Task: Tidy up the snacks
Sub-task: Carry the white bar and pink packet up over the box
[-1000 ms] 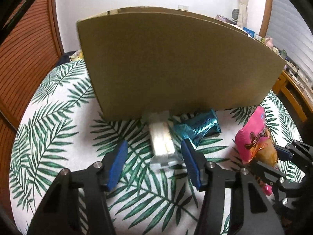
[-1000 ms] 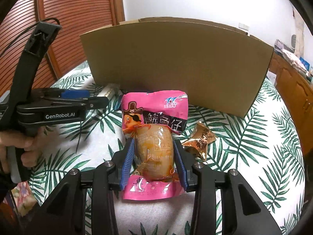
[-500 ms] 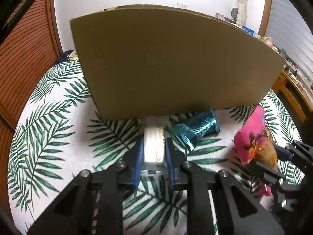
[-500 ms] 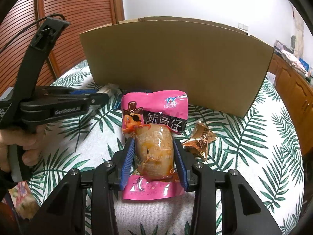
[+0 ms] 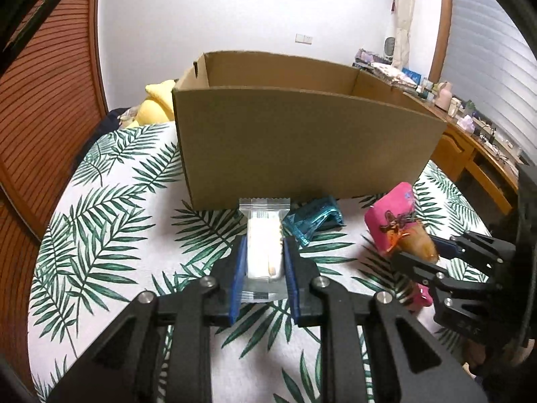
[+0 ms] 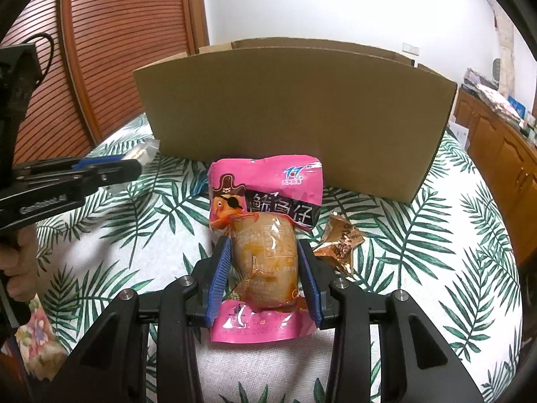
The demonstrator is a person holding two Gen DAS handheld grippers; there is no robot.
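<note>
My left gripper (image 5: 264,255) is shut on a clear-wrapped white snack bar (image 5: 264,235), lifted off the leaf-print cloth in front of the open cardboard box (image 5: 302,147). A teal foil packet (image 5: 313,216) lies on the cloth by the box's foot. My right gripper (image 6: 265,262) is shut on a pink squid snack pouch (image 6: 265,201), held just before the box (image 6: 295,121). In the right wrist view the left gripper (image 6: 114,168) shows at the left with the bar's wrapper (image 6: 147,149) at its tip. In the left wrist view the right gripper (image 5: 426,255) holds the pink pouch (image 5: 392,215) at the right.
A gold foil packet (image 6: 339,241) lies on the cloth right of the pink pouch. The table (image 5: 100,235) carries a white cloth with green leaves. A yellow plush thing (image 5: 154,107) sits behind the box's left end. A wooden desk (image 5: 470,141) with clutter stands at the right.
The left gripper closed on the white snack bar, then rose and drew back with it, so the box's open top now shows. The right gripper kept still with the pink pouch.
</note>
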